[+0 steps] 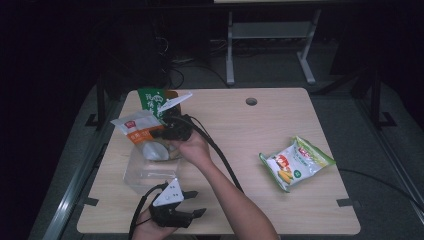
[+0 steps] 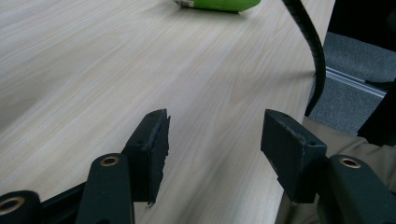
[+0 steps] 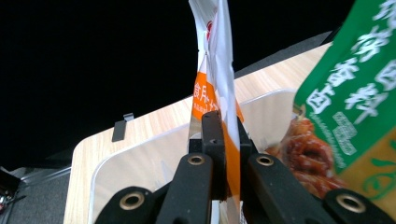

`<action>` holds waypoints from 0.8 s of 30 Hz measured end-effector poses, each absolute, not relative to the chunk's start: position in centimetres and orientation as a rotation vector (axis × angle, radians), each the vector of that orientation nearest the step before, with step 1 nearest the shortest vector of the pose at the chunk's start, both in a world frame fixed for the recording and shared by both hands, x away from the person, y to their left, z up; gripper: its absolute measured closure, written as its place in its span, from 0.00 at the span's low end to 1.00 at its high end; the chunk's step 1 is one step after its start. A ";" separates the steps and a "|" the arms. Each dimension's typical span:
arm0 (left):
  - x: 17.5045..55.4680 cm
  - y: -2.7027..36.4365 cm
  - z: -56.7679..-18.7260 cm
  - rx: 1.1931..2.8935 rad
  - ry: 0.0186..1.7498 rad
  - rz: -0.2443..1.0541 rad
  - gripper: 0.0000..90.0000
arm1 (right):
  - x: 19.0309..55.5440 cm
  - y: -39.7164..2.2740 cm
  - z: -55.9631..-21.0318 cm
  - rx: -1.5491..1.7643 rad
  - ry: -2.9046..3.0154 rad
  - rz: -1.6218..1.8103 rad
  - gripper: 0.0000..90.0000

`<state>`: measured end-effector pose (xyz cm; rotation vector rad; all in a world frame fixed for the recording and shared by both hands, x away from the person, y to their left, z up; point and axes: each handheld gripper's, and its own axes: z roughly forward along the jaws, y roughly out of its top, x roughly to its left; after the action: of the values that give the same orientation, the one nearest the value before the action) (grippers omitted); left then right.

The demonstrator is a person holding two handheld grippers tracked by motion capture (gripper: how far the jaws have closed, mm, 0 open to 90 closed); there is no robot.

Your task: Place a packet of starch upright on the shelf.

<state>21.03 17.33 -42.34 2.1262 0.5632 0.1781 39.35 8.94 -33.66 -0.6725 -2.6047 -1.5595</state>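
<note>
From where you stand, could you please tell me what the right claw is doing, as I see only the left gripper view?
Observer: The right claw is shut on a white-and-orange packet.
Operator: Where is it holding that?
Observer: At the clear container, on the table's left side in the high view.
Operator: Is anything else close to it?
Observer: A green packet stands right beside the held one.
</note>
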 end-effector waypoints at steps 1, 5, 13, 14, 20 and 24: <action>21.0 17.3 -42.3 2.128 0.563 0.180 0.46 | 39.4 9.3 -33.9 -0.669 -2.611 -1.550 1.00; 21.0 17.2 -42.4 2.140 0.550 0.191 0.46 | 39.4 10.1 -34.7 -0.670 -2.604 -1.526 1.00; 20.8 16.9 -42.6 2.163 0.536 0.193 0.47 | 39.1 10.8 -36.7 -0.684 -2.607 -1.522 1.00; 20.8 16.9 -42.7 2.164 0.536 0.193 0.47 | 39.1 10.7 -36.7 -0.674 -2.610 -1.523 0.99; 21.0 17.0 -42.7 2.163 0.545 0.191 0.46 | 39.0 10.0 -36.1 -0.657 -2.664 -1.461 0.90; 21.0 16.8 -42.8 2.167 0.538 0.190 0.46 | 38.9 8.8 -36.0 -0.673 -2.669 -1.441 0.91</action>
<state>20.99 16.80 -42.78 2.1668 0.5384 0.1897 38.90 8.80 -35.95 -0.6727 -2.6694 -1.4406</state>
